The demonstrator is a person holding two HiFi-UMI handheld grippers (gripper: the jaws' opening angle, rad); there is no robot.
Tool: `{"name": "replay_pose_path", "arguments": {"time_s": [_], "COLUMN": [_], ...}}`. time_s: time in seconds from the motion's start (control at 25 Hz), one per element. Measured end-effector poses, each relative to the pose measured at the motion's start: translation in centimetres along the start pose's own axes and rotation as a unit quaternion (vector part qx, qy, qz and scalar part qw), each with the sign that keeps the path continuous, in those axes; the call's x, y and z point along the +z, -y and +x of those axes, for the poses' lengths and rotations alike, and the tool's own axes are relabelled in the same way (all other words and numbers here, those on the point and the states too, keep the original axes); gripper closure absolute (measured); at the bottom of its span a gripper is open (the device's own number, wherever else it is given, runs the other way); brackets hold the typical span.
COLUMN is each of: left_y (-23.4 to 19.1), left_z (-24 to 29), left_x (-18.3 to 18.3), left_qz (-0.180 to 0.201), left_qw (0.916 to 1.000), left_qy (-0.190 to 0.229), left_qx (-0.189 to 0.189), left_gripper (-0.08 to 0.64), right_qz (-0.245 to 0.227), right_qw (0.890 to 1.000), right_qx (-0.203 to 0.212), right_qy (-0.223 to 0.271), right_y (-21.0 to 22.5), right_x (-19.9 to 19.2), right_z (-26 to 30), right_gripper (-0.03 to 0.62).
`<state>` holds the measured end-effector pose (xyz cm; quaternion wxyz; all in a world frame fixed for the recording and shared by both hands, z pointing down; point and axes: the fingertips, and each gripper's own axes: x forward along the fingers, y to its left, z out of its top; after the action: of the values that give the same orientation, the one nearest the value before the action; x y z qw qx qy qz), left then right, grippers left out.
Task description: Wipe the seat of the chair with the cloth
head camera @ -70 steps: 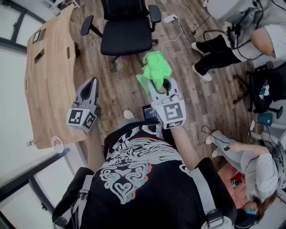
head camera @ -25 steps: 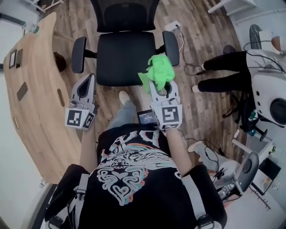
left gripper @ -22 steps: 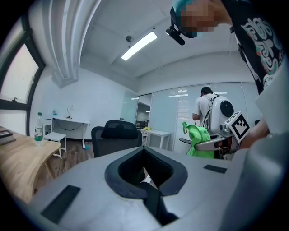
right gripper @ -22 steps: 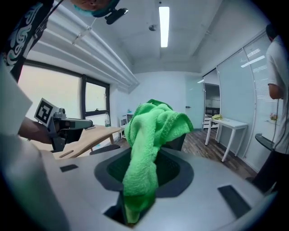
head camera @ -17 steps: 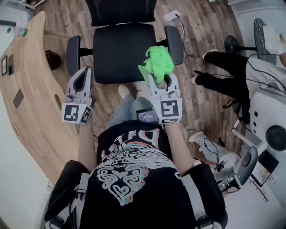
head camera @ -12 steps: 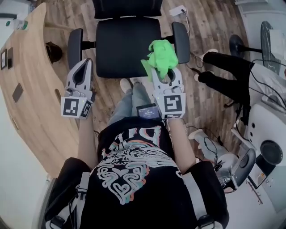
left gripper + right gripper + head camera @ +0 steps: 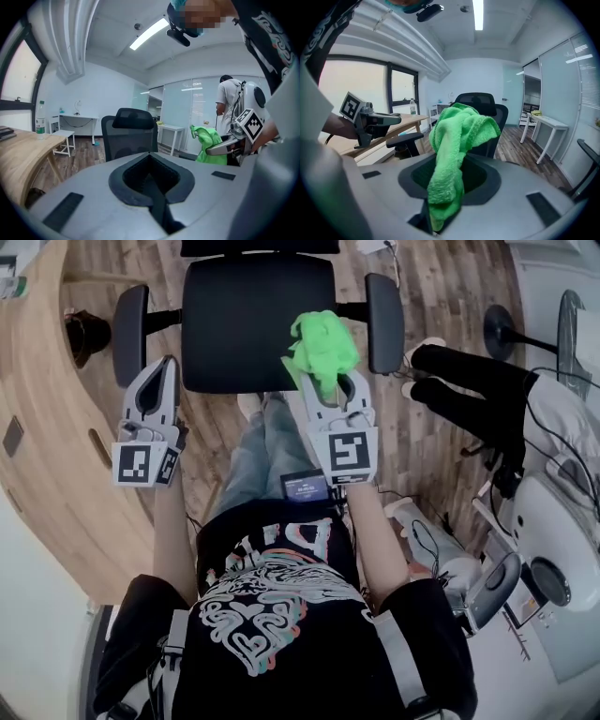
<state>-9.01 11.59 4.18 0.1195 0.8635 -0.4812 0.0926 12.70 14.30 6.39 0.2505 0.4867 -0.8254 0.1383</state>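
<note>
Step in hand: approach to the chair seat (image 7: 246, 324); wiping appears not yet begun. The right gripper (image 7: 328, 382) has its jaws pinched on the green cloth (image 7: 319, 341), which bunches above the jaw tips over the seat's front corner, at 1 o'clock from the operator; contact with the seat cannot be confirmed. The left gripper (image 7: 159, 369) has its jaws pressed together on nothing, at 11 o'clock near an armrest (image 7: 129, 322). Next move, as judged: lower the cloth onto the seat, then stroke across it without loosening the pinch. The seat is black and bare. Wood-plank floor (image 7: 450, 277); curved wooden desk (image 7: 37, 427) at 9 o'clock; another person's legs (image 7: 459, 395) at 2 o'clock
</note>
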Motion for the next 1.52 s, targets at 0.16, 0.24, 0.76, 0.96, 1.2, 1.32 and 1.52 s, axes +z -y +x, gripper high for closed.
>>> {"name": "replay_pose_path", "arguments": {"time_s": [0.16, 0.24, 0.76, 0.96, 1.2, 1.32, 1.52], "left_y": [0.7, 0.0, -1.3, -2.1, -4.0, -4.3, -4.3], "left_z": [1.3, 2.4, 6.9, 8.8, 12.1, 13.4, 14.4], "left_x": [-3.2, -4.9, -10.0, -12.6, -15.7, -18.0, -22.0], "left_qz": [-0.009, -0.018, -0.027, -0.045, -0.053, -0.055, -0.063], "left_qw": [0.9999, 0.9998, 0.9988, 0.9984, 0.9982, 0.9982, 0.997], "left_qy": [-0.004, -0.009, -0.009, 0.005, 0.001, -0.015, -0.043], "left_qx": [0.0, 0.0, 0.04, 0.035, 0.027, 0.02, 0.011], "left_gripper": [0.558, 0.558, 0.558, 0.558, 0.558, 0.558, 0.558], "right_qz": [-0.002, -0.007, -0.008, -0.002, 0.006, 0.016, 0.036], "right_qw": [1.0, 0.999, 0.998, 0.997, 0.995, 0.992, 0.988], "right_qx": [0.017, 0.023, 0.063, 0.066, 0.075, 0.083, 0.088], "right_qy": [-0.012, -0.023, -0.028, -0.047, -0.065, -0.091, -0.122], "right_y": [-0.1, -0.1, 0.0, 0.4, 1.3, 1.1, 0.8], "right_x": [-2.8, -4.1, -8.7, -11.1, -14.6, -16.7, -19.6], "right_z": [2.1, 4.2, 10.0, 13.1, 16.8, 18.6, 20.8], "right_gripper": [0.469, 0.469, 0.469, 0.469, 0.469, 0.469, 0.469]}}
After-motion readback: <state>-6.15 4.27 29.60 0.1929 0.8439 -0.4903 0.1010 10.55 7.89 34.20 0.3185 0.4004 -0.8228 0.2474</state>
